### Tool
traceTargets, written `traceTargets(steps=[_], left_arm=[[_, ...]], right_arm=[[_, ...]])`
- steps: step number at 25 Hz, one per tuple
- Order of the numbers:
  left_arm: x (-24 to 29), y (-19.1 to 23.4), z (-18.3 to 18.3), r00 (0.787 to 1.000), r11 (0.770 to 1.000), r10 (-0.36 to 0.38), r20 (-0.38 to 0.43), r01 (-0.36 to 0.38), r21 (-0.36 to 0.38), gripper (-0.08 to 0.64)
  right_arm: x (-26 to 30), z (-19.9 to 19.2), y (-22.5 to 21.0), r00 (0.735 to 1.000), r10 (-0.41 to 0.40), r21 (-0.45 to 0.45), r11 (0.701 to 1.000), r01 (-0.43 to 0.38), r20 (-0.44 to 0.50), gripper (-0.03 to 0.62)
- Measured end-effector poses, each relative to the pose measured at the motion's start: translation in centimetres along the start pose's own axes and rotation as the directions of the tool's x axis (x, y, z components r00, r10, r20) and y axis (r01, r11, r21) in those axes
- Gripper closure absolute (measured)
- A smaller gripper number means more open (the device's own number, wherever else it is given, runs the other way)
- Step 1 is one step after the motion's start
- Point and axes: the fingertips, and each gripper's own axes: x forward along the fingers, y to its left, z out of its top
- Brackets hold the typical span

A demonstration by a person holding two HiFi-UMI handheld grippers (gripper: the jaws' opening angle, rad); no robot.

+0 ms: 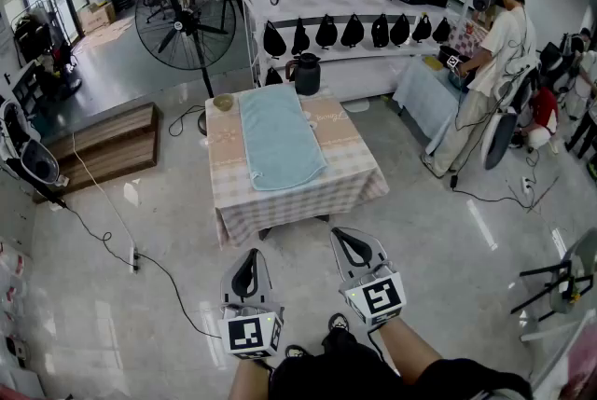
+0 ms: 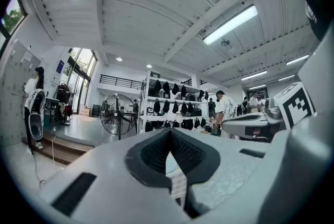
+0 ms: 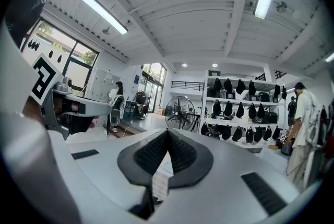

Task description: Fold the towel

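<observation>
1. Here, the left hand-held gripper (image 1: 246,269) has its jaws pressed together with nothing between them. It is held level over the floor and touches nothing.
2. The right hand-held gripper (image 1: 353,247) is likewise closed and empty. It is just beside the left one, and both point toward the table (image 1: 350,174).
3. Bare glossy floor (image 1: 438,230) lies between the two grippers and the table's near edge, with open room on the table's left and right sides too.
4. A checked cloth hangs over all the visible table edges.
5. The light blue towel (image 1: 278,142) lies flat as a long strip, left of the table's middle. Its near end is close to the near edge.
6. The towel's far end is near a dark kettle (image 1: 305,72), and a small bowl (image 1: 223,101) sits at the far left corner.
7. A shelf rack (image 1: 373,16) crowds the far edge, with a standing fan (image 1: 182,20) beside it.
8. A wooden platform (image 1: 107,146) stands well apart at left, and a cable (image 1: 103,235) trails across the floor there.
</observation>
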Motion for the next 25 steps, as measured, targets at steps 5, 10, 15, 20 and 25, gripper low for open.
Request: traceTargets(steps=[5, 10, 15, 20, 25], left_arm=[[-1.5, 0.2, -0.2, 1.000, 1.000, -0.021, -0.002, 0.021, 0.008, 0.557], [-2.6, 0.5, -1.2, 0.998, 0.998, -0.058, 0.012, 0.058, -0.027, 0.506], [-3.0, 1.3, -4.3, 0.994, 0.996, -0.083, -0.066, 0.080, -0.050, 0.307], [-3.1, 2.1, -5.6, 0.991, 0.992, -0.104, -0.087, 0.097, -0.080, 0.304], [-1.5, 2.7, -6.0, 0.987, 0.988, -0.124, -0.101, 0.113, -0.107, 0.304]], right_arm=[[-0.6, 0.6, 1.5, 1.000, -0.005, 0.007, 1.000, 0.004, 0.027, 0.589], [-1.2, -0.5, 3.0, 1.000, 0.006, 0.042, 0.999, -0.006, 0.007, 0.575], [-1.5, -3.4, 3.4, 0.997, 0.026, 0.046, 0.999, -0.023, -0.074, 0.367], [-1.5, -4.0, 3.0, 0.996, 0.006, 0.043, 0.999, -0.002, -0.089, 0.347], [-0.7, -4.4, 1.9, 0.994, -0.023, 0.055, 0.998, 0.029, -0.110, 0.347]])
